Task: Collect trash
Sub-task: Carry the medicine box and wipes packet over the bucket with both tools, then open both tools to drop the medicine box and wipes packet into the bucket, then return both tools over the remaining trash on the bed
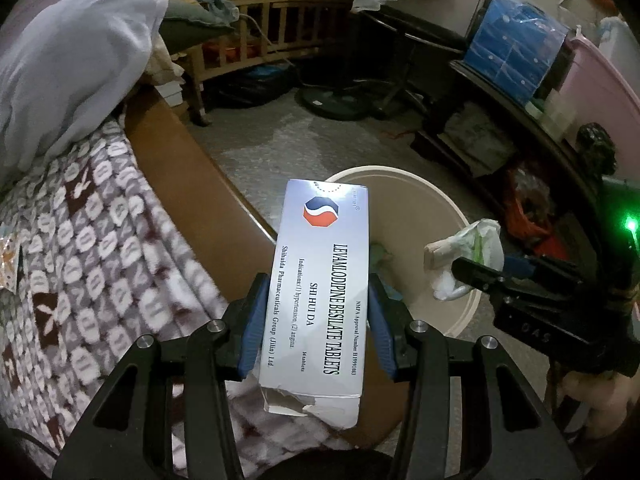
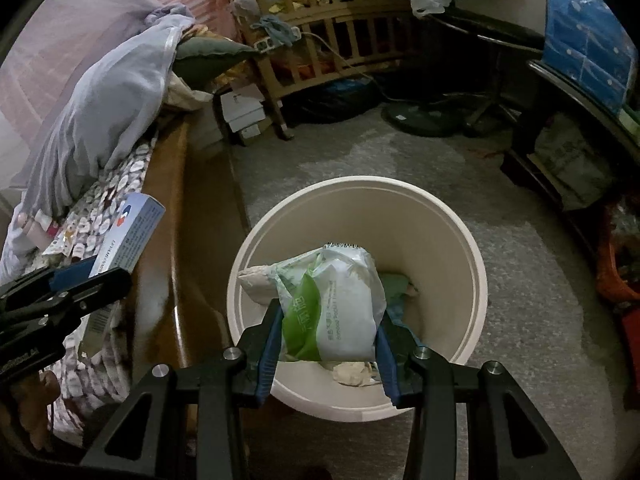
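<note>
Between left gripper (image 1: 318,316) pads: white tablet box (image 1: 320,292), clamped, torn end nearest camera. Right gripper (image 2: 328,340) clenched on green-white tissue pack (image 2: 336,300), held over beige bin (image 2: 460,232) mouth. Bin on floor beside bed edge (image 2: 160,200). Wooden crib (image 2: 320,40) at 12 o'clock, far.

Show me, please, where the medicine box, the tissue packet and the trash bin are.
medicine box (image 1: 320,280): left wrist view, on its printed face.
tissue packet (image 2: 340,304): right wrist view, on its white front.
trash bin (image 2: 460,240): right wrist view, on its inner wall.
</note>
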The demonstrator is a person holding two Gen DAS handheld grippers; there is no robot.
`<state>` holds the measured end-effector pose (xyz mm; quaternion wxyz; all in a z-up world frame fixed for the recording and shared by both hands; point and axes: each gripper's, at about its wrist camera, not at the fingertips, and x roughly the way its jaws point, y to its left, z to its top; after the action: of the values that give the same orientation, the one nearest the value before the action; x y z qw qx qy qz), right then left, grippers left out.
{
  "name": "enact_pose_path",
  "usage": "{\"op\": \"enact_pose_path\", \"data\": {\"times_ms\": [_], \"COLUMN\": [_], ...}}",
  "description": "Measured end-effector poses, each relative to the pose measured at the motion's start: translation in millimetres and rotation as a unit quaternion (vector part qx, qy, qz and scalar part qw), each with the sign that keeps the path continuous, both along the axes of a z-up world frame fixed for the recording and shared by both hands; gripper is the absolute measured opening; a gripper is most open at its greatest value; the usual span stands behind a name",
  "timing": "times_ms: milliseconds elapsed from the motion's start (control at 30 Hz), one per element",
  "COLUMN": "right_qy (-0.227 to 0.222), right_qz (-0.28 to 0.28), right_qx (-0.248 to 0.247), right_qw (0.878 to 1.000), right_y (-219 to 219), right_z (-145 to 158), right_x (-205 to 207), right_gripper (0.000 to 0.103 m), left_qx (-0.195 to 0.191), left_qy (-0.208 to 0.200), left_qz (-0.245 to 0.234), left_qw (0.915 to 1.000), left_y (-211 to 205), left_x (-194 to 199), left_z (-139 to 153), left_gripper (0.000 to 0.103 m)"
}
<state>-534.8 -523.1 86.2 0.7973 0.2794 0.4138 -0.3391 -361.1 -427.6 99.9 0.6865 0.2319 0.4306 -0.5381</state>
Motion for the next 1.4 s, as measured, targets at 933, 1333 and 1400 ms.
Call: {"op": "enact_pose_path", "data": {"times_ms": [933,1333,1400], "right_qy": [0.027,0.021,0.021], "right_qz": [-0.028,0.021,0.035], "right_qx": [0.006,-0.013,-0.018], "right_qw": [0.999,0.999,0.999], "right_y": [-6.3,26.2,34.7], "right_z": [-10.2,6.4,9.8], "right_x": [-2.8,35.7,45.9], "right_gripper": [0.061,0.062,0.062], "left_qx": [-0.014,-0.007,-0.007], "left_qy": [0.060,-0.009,-0.019], "left_qz": [-0.008,0.051,0.060], "left_qw": [0.9981,0.9986,0.9980], "left_y": [-5.0,46.2,56.4], "left_x": [1.8,38.5,46.1], "left_z": [-1.5,2.1,2.3], "left_gripper": [0.055,0.055,0.055]}}
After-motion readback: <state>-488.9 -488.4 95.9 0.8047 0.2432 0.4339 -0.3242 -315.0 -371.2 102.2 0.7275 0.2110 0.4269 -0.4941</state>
